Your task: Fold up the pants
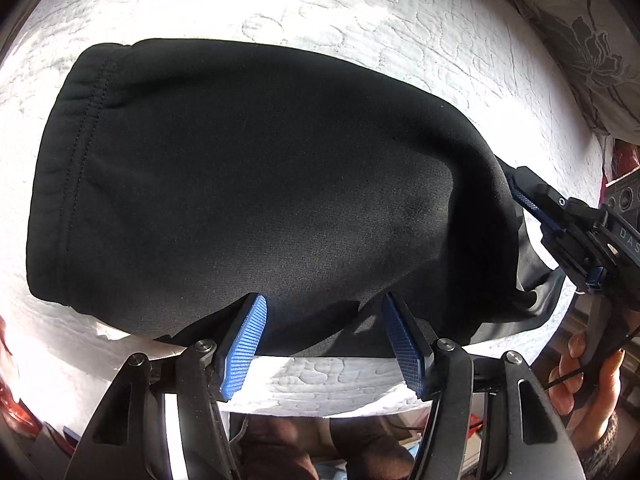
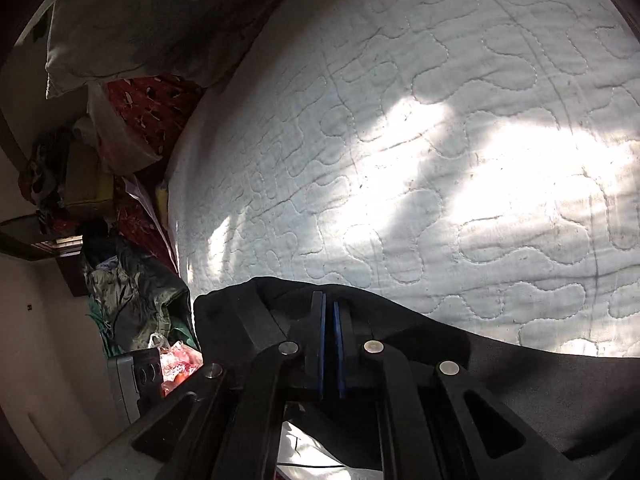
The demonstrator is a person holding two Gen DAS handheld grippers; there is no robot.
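I count one pair of black pants (image 1: pixel 248 184), one white quilted mattress (image 1: pixel 360 12), two grippers, left (image 1: pixel 324 340) and right (image 2: pixel 330 340), one floral pillow (image 2: pixel 132 20), and one hand (image 1: pixel 588 376).

Black pants (image 1: pixel 240 184) on white quilted mattress (image 1: pixel 360 12).

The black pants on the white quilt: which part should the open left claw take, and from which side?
Probably the near folded edge of the black pants, where it lies between the pads of the left claw. Come from the near side, low over the white quilt. That edge is straight and free; the right claw is at the right end.
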